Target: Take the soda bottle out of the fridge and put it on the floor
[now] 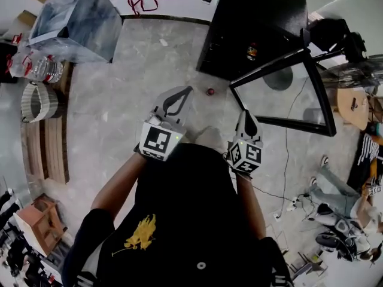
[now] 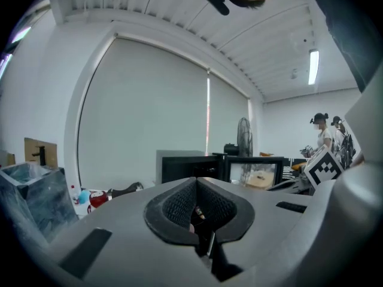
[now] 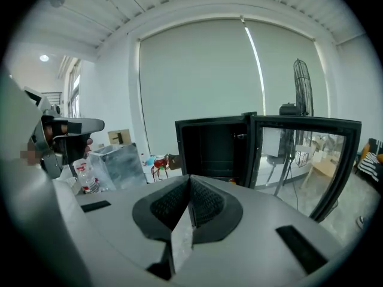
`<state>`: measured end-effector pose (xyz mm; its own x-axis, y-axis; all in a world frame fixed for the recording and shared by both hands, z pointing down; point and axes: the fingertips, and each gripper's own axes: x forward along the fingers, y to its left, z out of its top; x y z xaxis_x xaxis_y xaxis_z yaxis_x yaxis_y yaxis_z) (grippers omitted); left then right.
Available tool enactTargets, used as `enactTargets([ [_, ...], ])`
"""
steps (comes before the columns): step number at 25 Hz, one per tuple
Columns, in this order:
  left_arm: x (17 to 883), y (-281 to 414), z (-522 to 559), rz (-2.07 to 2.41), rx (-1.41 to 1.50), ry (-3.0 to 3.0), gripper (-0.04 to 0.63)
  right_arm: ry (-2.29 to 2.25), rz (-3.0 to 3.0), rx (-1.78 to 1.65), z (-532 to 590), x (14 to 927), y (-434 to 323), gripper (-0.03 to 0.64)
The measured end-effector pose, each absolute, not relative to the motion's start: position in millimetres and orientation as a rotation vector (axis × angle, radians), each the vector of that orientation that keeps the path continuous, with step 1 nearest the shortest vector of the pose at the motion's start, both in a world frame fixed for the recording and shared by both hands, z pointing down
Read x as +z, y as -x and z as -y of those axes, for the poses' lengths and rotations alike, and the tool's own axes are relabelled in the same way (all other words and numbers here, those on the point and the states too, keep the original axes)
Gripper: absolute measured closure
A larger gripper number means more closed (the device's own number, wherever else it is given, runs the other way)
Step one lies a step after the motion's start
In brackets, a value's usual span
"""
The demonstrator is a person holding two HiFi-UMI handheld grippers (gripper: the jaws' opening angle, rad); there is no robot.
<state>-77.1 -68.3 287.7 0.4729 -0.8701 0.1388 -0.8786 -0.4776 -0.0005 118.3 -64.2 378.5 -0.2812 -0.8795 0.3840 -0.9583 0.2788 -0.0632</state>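
Soda bottle (image 1: 210, 91) — small, reddish — on grey floor (image 1: 119, 112)

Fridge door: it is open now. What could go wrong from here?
The open glass door stands close beside the right gripper, so a swing might hit it. A small red object lies on the floor before the fridge and may be stepped on.

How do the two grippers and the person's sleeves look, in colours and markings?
Both the left gripper and the right gripper have light grey bodies with black, textured jaw pads. Each carries a white cube with black square markers. The person wears a black short-sleeved shirt with a yellow print.
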Motion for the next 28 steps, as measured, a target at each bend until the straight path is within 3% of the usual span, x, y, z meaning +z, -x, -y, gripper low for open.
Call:
enactTargets([
  [6, 289, 104, 57, 1.573, 0.198, -2.606, 0.577, -1.736, 2.310, 0.414, 69, 352, -100, 0.620],
  [28, 258, 85, 64, 1.609, 0.065, -2.636, 0.577, -1.747, 2.352, 0.304, 82, 312, -110, 0.620],
])
